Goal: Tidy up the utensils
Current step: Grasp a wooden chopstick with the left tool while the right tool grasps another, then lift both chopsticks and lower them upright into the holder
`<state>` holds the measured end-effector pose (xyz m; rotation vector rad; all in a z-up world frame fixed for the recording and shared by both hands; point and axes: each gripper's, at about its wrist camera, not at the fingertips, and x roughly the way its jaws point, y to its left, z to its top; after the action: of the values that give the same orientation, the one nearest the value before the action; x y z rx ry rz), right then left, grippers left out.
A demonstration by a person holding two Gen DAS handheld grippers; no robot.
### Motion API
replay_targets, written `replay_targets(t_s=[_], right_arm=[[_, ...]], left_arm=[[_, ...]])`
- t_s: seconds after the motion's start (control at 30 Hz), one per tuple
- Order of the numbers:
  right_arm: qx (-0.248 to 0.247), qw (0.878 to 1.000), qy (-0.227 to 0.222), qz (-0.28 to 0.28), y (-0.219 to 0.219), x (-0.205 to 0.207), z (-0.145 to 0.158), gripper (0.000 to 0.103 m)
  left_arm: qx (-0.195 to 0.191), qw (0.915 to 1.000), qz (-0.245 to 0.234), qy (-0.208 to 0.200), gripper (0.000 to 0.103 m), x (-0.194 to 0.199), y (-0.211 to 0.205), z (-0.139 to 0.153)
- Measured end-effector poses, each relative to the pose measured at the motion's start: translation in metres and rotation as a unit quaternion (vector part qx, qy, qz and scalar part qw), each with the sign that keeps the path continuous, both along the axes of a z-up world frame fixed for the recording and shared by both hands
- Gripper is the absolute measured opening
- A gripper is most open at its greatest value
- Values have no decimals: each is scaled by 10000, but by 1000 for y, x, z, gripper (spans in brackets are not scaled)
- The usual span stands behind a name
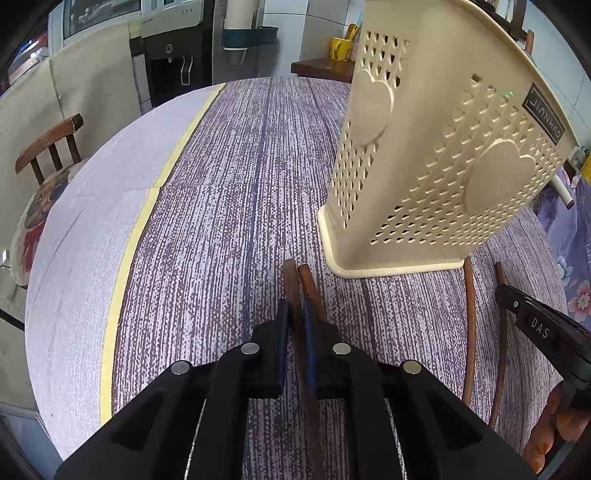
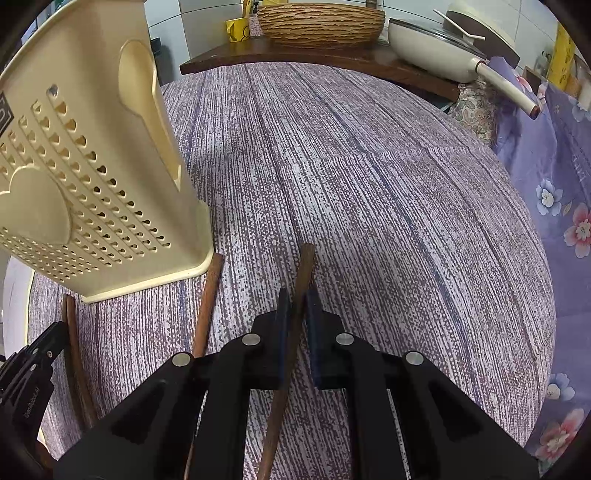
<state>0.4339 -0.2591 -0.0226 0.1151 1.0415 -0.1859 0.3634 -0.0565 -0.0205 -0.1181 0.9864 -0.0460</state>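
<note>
Table (image 1: pixel 229 206): round, covered with a purple-and-white streaked cloth; a pale border with a yellow stripe (image 1: pixel 129 254) runs along its left side in the left wrist view.

Utensil holder (image 1: pixel 436 155): cream plastic, perforated, heart shapes on its walls. Stands upright on the cloth, between the two hand-held grippers and just beyond them.

Left hand-held gripper (image 1: pixel 295 314): pointing steeply down at the cloth, jaws clenched on a pair of brown wooden chopsticks (image 1: pixel 297 284). The two tips stick out past the pads, close to the holder's base but not touching it.

Right hand-held gripper (image 2: pixel 297 306): also angled down, jaws closed on a single brown chopstick (image 2: pixel 304 266); the stick runs diagonally between the pads, tip resting on or just above the cloth, cannot tell which.

Loose chopstick (image 2: pixel 208 299): lies on the cloth just left of the right hand-held gripper, its far end touching or nearly touching the holder's base corner.

Behind the table: wooden shelf (image 2: pixel 295 55) with a woven basket (image 2: pixel 321 22), a yellow mug (image 2: pixel 236 29) and a white pan (image 2: pixel 436 48).
</note>
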Motion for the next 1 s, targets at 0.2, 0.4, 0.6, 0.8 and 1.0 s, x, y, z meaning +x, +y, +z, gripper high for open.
replay_targets(t_s=[0.2, 0.4, 0.6, 0.8, 1.0], right_arm=[[465, 9989, -34, -6, -8, -1, 0, 8], [633, 9979, -132, 85, -12, -5, 4, 8], [755, 9965, -294, 198, -13, -13, 14, 8], [1006, 9924, -594, 388, -13, -29, 39, 8], [1264, 9840, -1052, 682, -15, -55, 79, 8]], left_arm=[[-251, 9996, 59, 65, 8, 6, 11, 1], [-500, 9987, 98, 36, 8, 6, 24, 4], [-710, 9974, 111, -111, 8, 1, 33, 15], [-891, 9950, 34, -445, 8, -12, 34, 42], [-972, 9900, -106, -1012, 8, -35, 35, 82]])
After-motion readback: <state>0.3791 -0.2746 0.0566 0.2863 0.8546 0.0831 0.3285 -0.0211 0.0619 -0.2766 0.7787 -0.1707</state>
